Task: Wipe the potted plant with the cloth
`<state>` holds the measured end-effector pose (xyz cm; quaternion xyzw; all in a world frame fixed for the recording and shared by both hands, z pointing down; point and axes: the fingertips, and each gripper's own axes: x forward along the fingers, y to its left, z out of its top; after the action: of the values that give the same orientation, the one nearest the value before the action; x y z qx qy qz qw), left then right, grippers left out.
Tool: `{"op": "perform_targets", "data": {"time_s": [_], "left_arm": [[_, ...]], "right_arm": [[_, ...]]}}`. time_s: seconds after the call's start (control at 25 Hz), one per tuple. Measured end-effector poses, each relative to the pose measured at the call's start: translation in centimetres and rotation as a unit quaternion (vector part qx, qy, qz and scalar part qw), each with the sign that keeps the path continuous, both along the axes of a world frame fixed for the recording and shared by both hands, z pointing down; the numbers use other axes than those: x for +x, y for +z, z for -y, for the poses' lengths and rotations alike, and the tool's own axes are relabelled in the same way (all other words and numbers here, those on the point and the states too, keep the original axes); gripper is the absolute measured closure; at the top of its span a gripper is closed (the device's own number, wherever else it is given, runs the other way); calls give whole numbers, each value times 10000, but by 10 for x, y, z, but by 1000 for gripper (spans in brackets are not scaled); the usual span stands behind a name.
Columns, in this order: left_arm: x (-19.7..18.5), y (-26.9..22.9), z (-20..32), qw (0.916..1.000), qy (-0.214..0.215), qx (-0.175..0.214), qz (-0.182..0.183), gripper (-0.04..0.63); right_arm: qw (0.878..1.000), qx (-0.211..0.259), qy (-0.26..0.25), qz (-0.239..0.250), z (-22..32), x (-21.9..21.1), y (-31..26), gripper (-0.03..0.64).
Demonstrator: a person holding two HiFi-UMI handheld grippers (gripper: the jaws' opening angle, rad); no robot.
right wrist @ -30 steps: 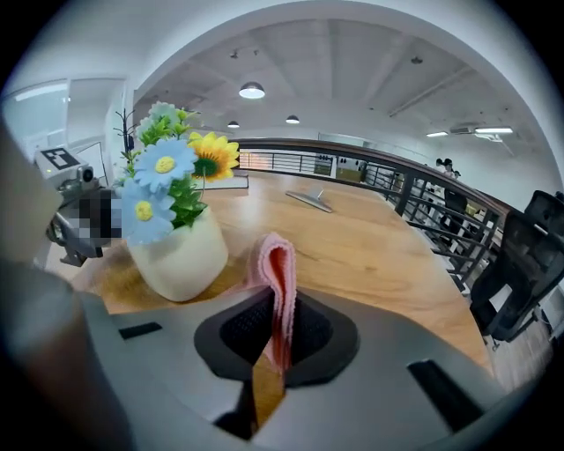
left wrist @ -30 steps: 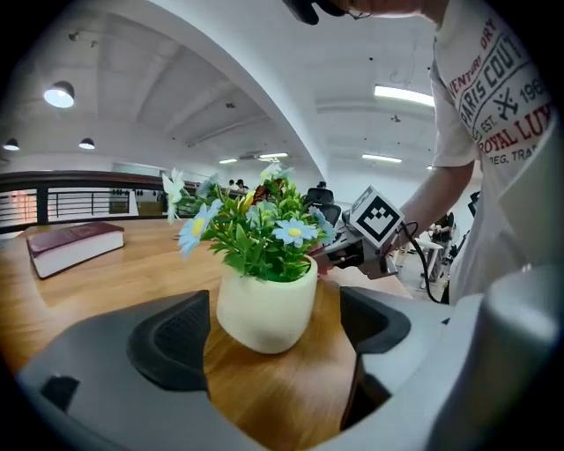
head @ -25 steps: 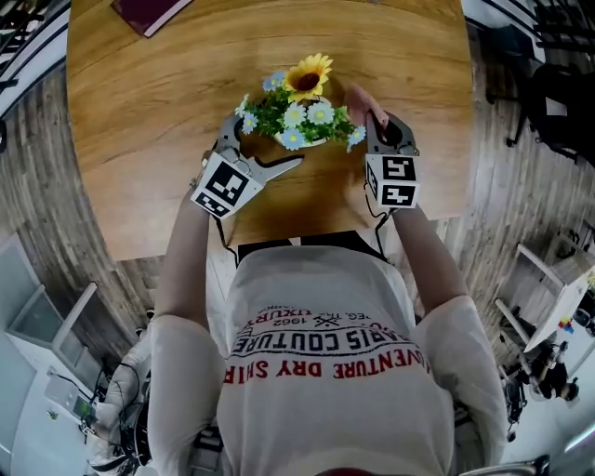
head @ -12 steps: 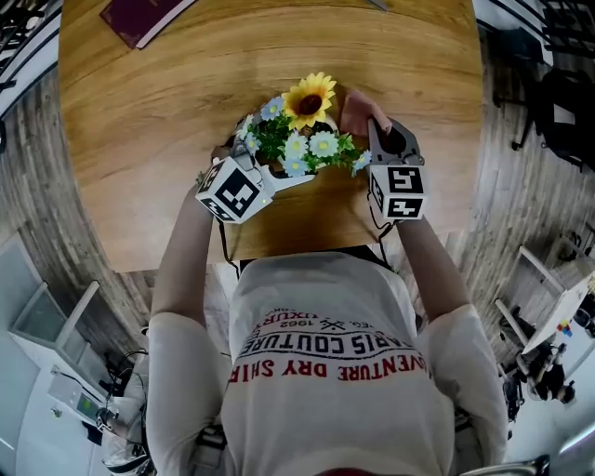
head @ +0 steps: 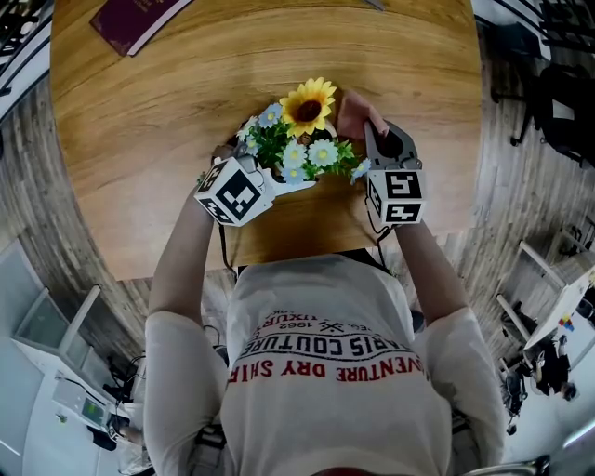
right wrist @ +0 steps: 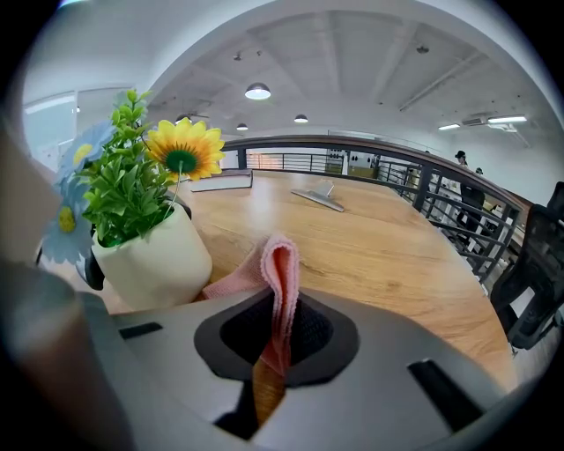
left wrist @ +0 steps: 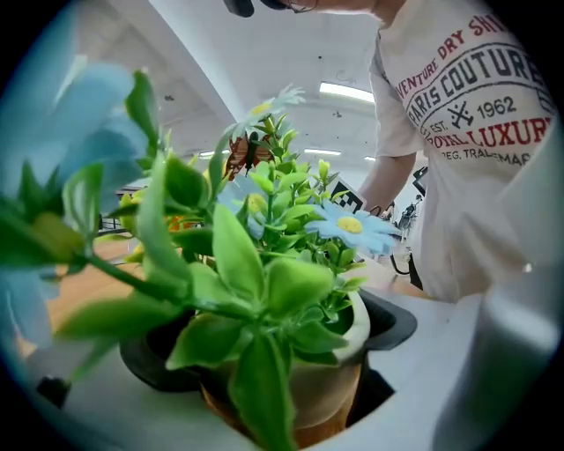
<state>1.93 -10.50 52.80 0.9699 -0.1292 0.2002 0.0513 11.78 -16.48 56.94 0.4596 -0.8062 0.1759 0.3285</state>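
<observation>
The potted plant, a sunflower and small blue daisies in a cream pot, stands near the front edge of the round wooden table. My left gripper reaches in from the left, and in the left gripper view the pot sits between the two black pads, gripper shut on it. To the right of the pot my right gripper is shut on a pink cloth. The cloth hangs by the pot's right side.
A dark red book lies at the table's far left. A flat grey object lies further out on the tabletop. A railing and a dark chair stand beyond the table's right edge.
My left gripper has moved in closer round the pot, its marker cube now under the leaves. The right gripper with the cloth has stayed beside the pot.
</observation>
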Motion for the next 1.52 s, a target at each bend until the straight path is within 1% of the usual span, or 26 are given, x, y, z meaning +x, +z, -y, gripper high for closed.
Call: {"op": "perform_targets", "data": {"time_s": [0.2,0.4,0.52,0.6,0.68,0.76,0.88,1.12,1.32,1.44,1.52], "left_arm": [[-8,-4,-7,9994,-332,110,-2,75],[-6,-10,2,9964,-820,-138,-142,75],[-4,-24,9,9949,-995,-126,-141,75],[-4,-37,15,9939,-1070,-141,-214,75],[-6,-52,23,9928,-1148,-201,-280,75],[-11,-66,30,9918,-1222,-259,-263,75],[-14,-88,31,9915,-1244,-288,-247,75],[-25,-137,32,9905,-1298,-238,-375,75],[-34,-173,28,9906,-1273,-37,-500,75],[-41,-187,26,9903,-1275,67,-551,75],[-46,-192,24,9895,-1313,59,-605,75]], "right_arm": [[10000,31,31,2,-11,-7,-3,578],[10000,22,69,30,-10,-5,-7,578],[9999,-6,130,98,-9,-4,-14,578],[9995,-24,141,267,-8,-8,-21,578],[9982,-27,68,598,-9,-18,-30,578],[9953,36,-122,958,-13,-32,-40,578],[9890,247,-515,1363,-26,-54,-61,578],[9729,768,-1055,1910,-38,-83,-109,580],[9623,1352,-1490,1832,-45,-111,-145,580],[9578,1538,-1572,1850,-47,-125,-158,580],[9555,1587,-1613,1894,-50,-134,-163,580]]}}
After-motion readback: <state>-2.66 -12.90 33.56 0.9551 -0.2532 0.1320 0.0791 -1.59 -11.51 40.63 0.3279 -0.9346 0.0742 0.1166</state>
